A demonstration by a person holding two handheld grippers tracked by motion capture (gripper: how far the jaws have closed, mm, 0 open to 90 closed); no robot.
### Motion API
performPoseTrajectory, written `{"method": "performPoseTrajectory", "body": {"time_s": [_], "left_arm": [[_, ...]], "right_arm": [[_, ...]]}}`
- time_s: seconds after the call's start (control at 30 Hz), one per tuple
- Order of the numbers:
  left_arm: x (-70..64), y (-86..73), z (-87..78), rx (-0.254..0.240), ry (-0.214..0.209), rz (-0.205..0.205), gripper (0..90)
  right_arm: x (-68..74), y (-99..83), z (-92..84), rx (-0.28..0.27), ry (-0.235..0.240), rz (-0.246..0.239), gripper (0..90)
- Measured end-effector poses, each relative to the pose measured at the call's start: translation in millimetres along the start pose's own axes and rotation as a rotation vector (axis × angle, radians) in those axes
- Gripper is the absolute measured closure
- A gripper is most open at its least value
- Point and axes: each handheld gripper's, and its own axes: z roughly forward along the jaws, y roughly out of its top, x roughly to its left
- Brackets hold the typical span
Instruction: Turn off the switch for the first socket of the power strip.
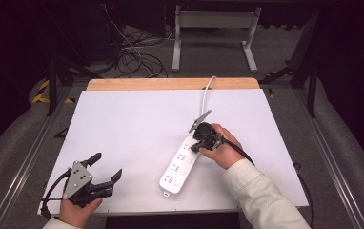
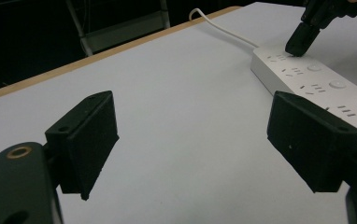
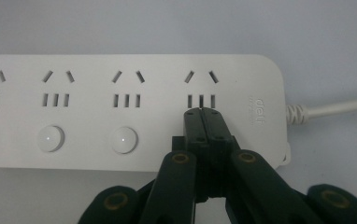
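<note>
A white power strip (image 1: 177, 169) lies on the white table top (image 1: 137, 119), and its white cable (image 1: 206, 95) runs off the far edge. My right gripper (image 1: 193, 148) is shut with nothing in it. Its tips (image 3: 203, 114) rest on the strip (image 3: 120, 112) at the cable end, just below the last socket group and in line with the row of round buttons (image 3: 124, 139). The left gripper view shows that gripper (image 2: 294, 46) standing on the strip (image 2: 317, 79). My left gripper (image 1: 107, 166) sits at the front left, open and empty, with its jaws wide apart (image 2: 195, 140).
A strip of bare wood (image 1: 170, 84) lines the table's far edge. Beyond it stand a white table frame (image 1: 177, 43) and a tangle of cables on the floor (image 1: 132, 57). White surface stretches between the two grippers.
</note>
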Motion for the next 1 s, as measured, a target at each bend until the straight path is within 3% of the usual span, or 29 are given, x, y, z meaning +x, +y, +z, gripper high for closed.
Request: {"method": "performPoseTrajectory", "body": {"time_s": [0.1,0.2,0.37,0.53,0.93,1.0], "left_arm": [[0.1,0.0,-0.2,-0.003,0.001,0.002,16.4],[1.5,-0.2,0.7,0.002,-0.001,0.004,16.4],[0.4,0.3,-0.5,-0.004,0.002,0.003,16.4],[0.4,0.3,-0.2,-0.002,0.001,0.004,16.4],[0.8,0.1,-0.6,-0.002,0.006,0.002,16.3],[0.8,0.2,-0.6,-0.002,0.006,0.002,16.3]], "right_arm": [[2.4,1.5,-7.7,-0.031,-0.022,-0.025,90.0],[7.3,3.9,-19.9,-0.097,-0.009,-0.03,90.0],[14.7,9.2,-35.9,-0.147,-0.031,-0.058,90.0],[16.6,9.4,-43.9,-0.172,-0.047,-0.068,90.0],[24.4,12.4,-55.7,-0.222,-0.033,-0.093,90.0],[24.7,12.5,-57.4,-0.239,-0.038,-0.087,79.5]]}}
